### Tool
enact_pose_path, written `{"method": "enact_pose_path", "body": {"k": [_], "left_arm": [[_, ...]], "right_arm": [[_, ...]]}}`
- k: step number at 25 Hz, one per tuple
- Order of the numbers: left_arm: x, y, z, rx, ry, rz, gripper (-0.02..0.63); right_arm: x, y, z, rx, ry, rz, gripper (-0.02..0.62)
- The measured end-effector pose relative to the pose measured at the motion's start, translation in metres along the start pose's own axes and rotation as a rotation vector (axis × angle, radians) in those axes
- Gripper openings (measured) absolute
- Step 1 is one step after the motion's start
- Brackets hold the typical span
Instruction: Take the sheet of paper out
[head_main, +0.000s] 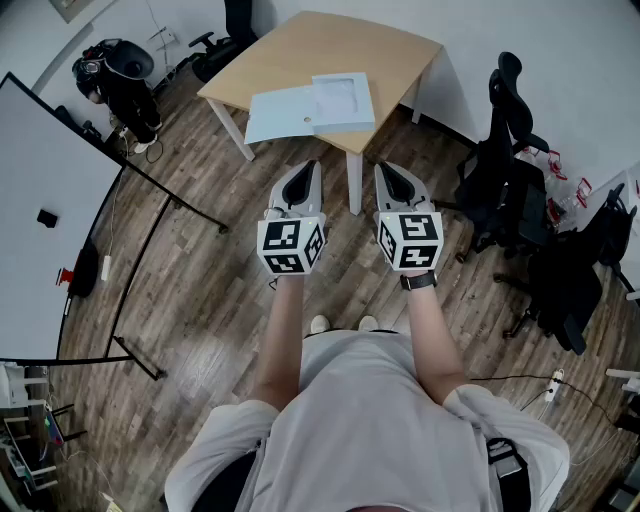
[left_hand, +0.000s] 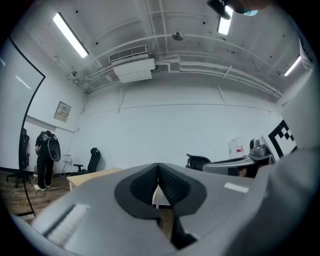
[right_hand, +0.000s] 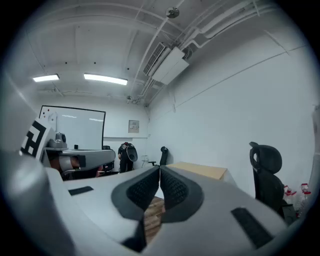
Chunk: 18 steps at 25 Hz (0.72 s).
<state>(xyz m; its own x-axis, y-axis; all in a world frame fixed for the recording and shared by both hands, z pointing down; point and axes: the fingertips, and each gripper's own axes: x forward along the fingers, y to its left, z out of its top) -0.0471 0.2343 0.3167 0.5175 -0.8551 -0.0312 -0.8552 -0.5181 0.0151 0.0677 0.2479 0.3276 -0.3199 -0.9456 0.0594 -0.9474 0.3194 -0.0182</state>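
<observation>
Pale wooden table (head_main: 400, 55) stands at the far side of the head view, on a brown plank floor (head_main: 210, 290). A flat light blue sheet of paper (head_main: 278, 114) lies along the table's near edge, touching a light blue square folder (head_main: 343, 100) on its right. The grey left gripper (head_main: 305, 172) and the grey right gripper (head_main: 392, 172) are held level side by side, near of the table and apart from the sheet, each with its tips pressed together. A large whiteboard on a black stand (head_main: 40, 230) fills the left, and black office chairs (head_main: 505, 170) stand at the right.

From the left gripper view, the dark ribbed pads (left_hand: 170, 186) meet at the tip with nothing between them. The table's edge shows low at the left, and a person in dark clothes (left_hand: 46, 155) stands far left.

From the right gripper view, those jaws are likewise closed and empty. The table lies beyond them, with one black chair at the right.
</observation>
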Motion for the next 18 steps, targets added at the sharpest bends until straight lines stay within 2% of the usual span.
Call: {"method": "enact_pose_path", "body": {"k": [4, 9, 14, 18], "left_arm": [[0.001, -0.007, 0.002, -0.010, -0.009, -0.004, 0.011], [-0.002, -0.011, 0.001, -0.004, -0.004, 0.011, 0.011], [0.014, -0.044, -0.009, 0.018, 0.011, -0.014, 0.011], [0.018, -0.037, -0.010, 0.029, 0.015, -0.012, 0.011]], "right_arm": [[-0.012, -0.013, 0.002, 0.041, -0.022, -0.027, 0.014], [-0.017, -0.015, -0.002, 0.047, -0.027, -0.009, 0.015], [-0.029, -0.043, -0.008, 0.053, -0.029, -0.020, 0.015], [-0.016, -0.036, -0.008, 0.044, -0.029, -0.003, 0.015]]}}
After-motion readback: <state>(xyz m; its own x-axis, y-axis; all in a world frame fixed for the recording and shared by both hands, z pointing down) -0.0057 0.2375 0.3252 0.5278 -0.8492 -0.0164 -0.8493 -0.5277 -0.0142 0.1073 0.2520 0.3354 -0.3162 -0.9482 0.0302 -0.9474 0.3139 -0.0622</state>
